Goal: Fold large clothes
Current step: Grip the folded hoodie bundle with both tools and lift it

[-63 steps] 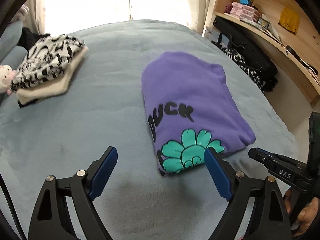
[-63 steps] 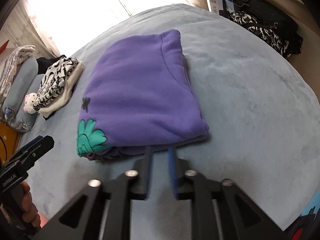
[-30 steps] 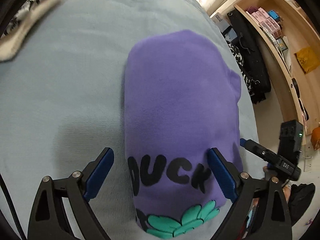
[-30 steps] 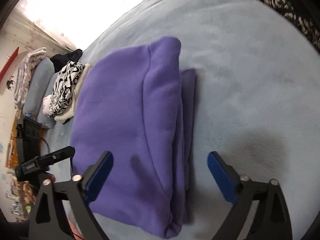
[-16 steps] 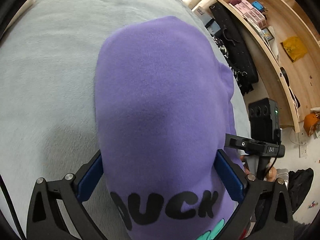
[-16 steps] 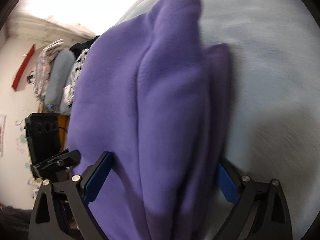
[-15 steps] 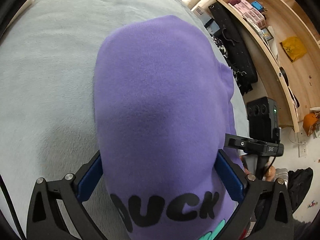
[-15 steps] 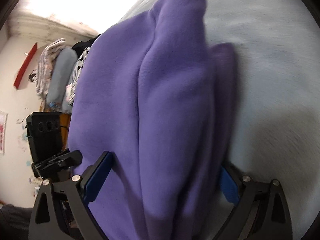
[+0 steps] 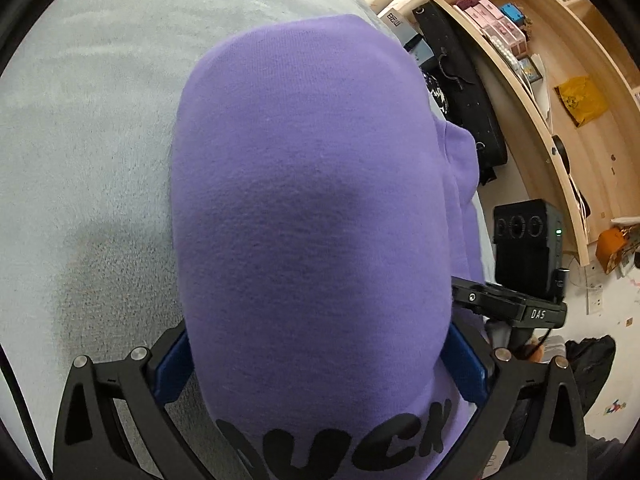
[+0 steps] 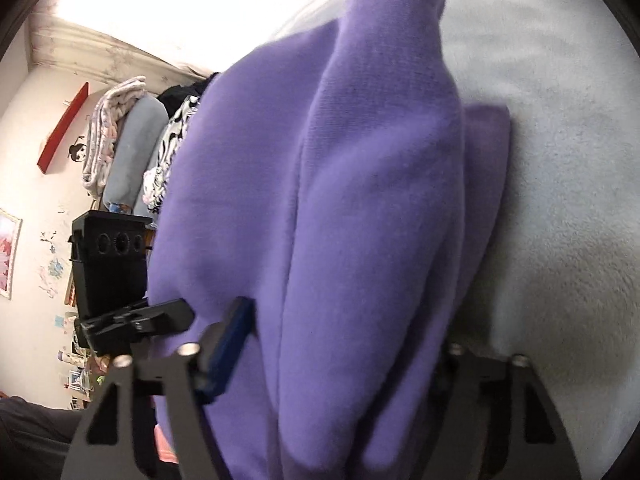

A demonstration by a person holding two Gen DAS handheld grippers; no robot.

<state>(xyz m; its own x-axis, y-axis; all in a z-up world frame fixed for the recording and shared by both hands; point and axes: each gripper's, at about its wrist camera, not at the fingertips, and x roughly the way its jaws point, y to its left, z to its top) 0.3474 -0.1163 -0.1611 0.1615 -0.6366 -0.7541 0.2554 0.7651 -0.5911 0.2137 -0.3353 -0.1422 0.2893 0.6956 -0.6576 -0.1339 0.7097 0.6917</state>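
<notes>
Both wrist views look forward from opposite ends of the folded purple sweatshirt (image 9: 312,208) (image 10: 360,220) — very close, sharing it and the bed (image 9: 92,128) (image 10: 560,160).

Bed (image 9: 92,128): covered by a pale grey-blue plush blanket.
On it: a folded purple sweatshirt (image 9: 312,200) with black lettering lies on the blanket.
Far end: folded black-and-white patterned clothes (image 10: 170,152) and a grey pillow (image 10: 132,148).

Folded purple sweatshirt (image 9: 312,208) cut off at the bottom edge, black lettering only partly shown, right hand-held gripper (image 10: 340,344) far pad buried behind cloth, sweatshirt's upper end blurred, shelf (image 9: 532,92) items too small to identify
</notes>
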